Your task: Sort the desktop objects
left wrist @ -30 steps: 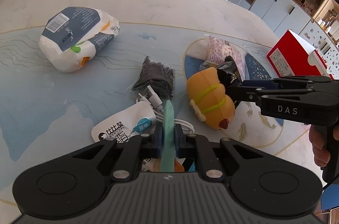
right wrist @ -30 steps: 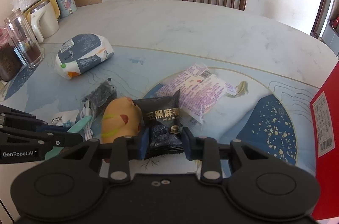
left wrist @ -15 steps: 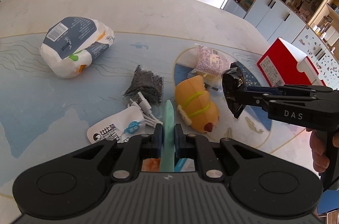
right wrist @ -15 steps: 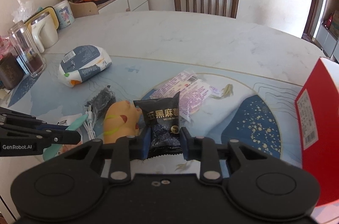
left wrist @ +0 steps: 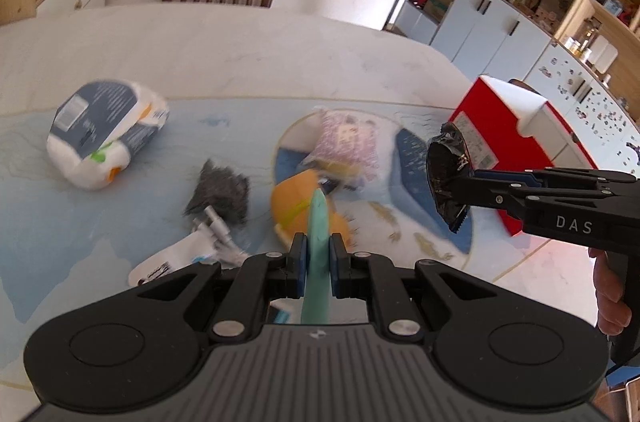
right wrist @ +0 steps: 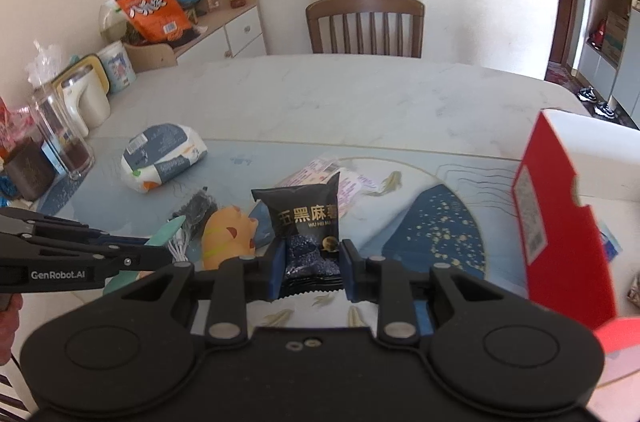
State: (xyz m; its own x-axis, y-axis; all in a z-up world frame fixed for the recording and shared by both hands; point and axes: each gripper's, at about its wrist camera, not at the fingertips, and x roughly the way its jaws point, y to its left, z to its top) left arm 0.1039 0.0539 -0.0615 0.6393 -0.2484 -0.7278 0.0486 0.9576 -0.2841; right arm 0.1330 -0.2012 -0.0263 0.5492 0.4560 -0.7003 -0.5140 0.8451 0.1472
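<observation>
My left gripper [left wrist: 319, 262] is shut on a thin mint-green flat piece [left wrist: 318, 246], held edge-on above the table. My right gripper [right wrist: 313, 268] is shut on a black snack packet [right wrist: 306, 222] with gold lettering, lifted off the mat; from the left wrist view the same packet [left wrist: 446, 174] hangs at the tip of the right gripper [left wrist: 456, 182]. On the mat lie an orange plush toy [right wrist: 226, 234], a pink snack bag [left wrist: 346, 142], a dark pouch [left wrist: 220, 190], a white cable [left wrist: 218, 226] and a white-and-blue bag [left wrist: 104, 130].
A red box [right wrist: 560, 218] with a white top stands at the table's right edge. A glass jar [right wrist: 64, 138], a white kettle [right wrist: 86, 102] and a dark tin [right wrist: 28, 170] crowd the left edge. A wooden chair [right wrist: 366, 22] stands beyond the table.
Both grippers have risen with their loads. The black packet has left the mat beside the plush toy and moved right, towards the red box. The green piece has lifted off the white pouch.
</observation>
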